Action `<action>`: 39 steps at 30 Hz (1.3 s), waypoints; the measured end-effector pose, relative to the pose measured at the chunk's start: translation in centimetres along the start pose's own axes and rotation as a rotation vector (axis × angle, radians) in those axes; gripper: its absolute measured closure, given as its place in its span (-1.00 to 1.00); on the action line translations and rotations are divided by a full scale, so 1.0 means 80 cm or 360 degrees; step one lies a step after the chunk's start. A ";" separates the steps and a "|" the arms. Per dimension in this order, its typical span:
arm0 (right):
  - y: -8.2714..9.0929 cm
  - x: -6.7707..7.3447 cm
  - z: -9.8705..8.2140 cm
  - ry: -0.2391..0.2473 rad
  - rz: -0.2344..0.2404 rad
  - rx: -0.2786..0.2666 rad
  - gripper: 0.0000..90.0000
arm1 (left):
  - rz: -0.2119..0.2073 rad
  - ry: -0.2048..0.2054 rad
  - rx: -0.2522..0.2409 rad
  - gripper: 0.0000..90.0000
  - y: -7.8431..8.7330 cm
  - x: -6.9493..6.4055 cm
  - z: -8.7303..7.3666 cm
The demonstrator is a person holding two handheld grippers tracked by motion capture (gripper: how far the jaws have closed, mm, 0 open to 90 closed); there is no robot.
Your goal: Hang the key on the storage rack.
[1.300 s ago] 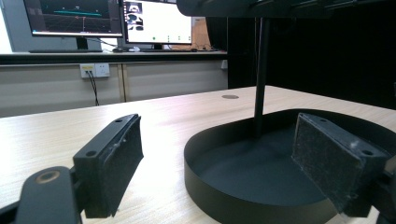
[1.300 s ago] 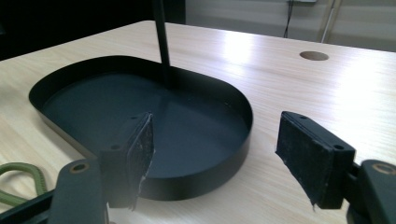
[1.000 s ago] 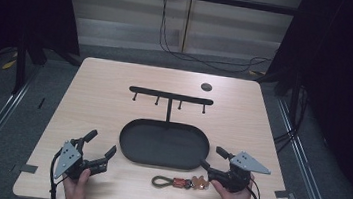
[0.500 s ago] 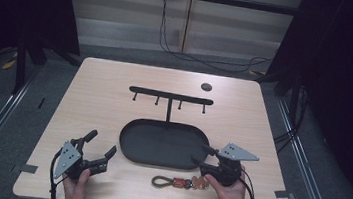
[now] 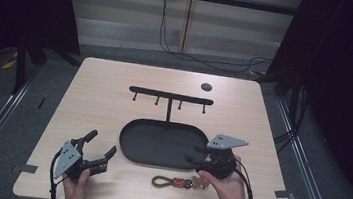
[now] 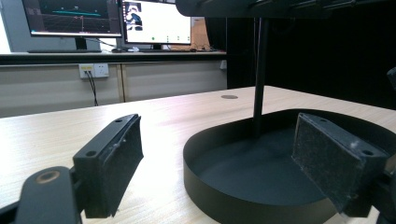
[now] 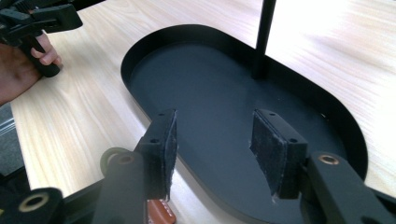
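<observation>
Left gripper [image 5: 99, 152]: matte black, jaws spread wide and empty, resting on the pale wood-grain table [image 5: 94, 100] near its front-left edge, bare surface around it. Centre: smooth black oval metal tray [image 5: 131, 147] with raised rim, a thin post carrying a pegged crossbar [image 5: 171, 96]. Just in front of the tray lies a braided olive cord keychain with brown leather tab [image 5: 177, 182], untouched. Right gripper [image 5: 195, 160]: jaws moderately open, empty, hanging above the tray's right rim; it has shifted inward from its position a second ago.
</observation>
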State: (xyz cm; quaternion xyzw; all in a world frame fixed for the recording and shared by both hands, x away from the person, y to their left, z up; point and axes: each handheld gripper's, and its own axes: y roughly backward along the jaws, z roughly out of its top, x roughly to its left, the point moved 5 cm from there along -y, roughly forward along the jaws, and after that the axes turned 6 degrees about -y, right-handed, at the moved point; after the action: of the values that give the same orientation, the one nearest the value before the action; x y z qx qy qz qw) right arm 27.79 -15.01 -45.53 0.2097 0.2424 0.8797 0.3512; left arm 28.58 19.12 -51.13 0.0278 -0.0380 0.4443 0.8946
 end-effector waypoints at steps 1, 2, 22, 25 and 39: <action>-0.001 0.002 0.001 0.0003 0.0029 0.0014 0.15 | 0.0001 -0.0003 0.0001 -0.65 0.000 0.000 0.000; -0.005 0.007 0.002 0.0035 0.0054 0.0049 0.19 | 0.0002 -0.0003 0.0000 -0.65 0.000 0.000 0.000; -0.037 0.036 -0.012 0.0123 0.0283 0.0357 0.62 | -0.0002 0.0000 0.0000 -0.65 0.000 0.000 0.000; -0.044 0.042 -0.014 0.0154 0.0321 0.0424 0.77 | -0.0002 -0.0007 0.0005 -0.65 0.000 0.000 0.000; -0.072 0.048 -0.026 0.0239 0.0372 0.0668 0.73 | -0.0005 -0.0007 0.0005 -0.65 0.000 0.000 0.000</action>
State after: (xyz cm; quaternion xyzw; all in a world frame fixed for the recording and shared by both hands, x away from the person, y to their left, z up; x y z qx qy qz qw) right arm 27.09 -9.16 -49.75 0.2387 0.4194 0.8578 0.1768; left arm 28.57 19.16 -51.14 0.0301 -0.0392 0.4429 0.8952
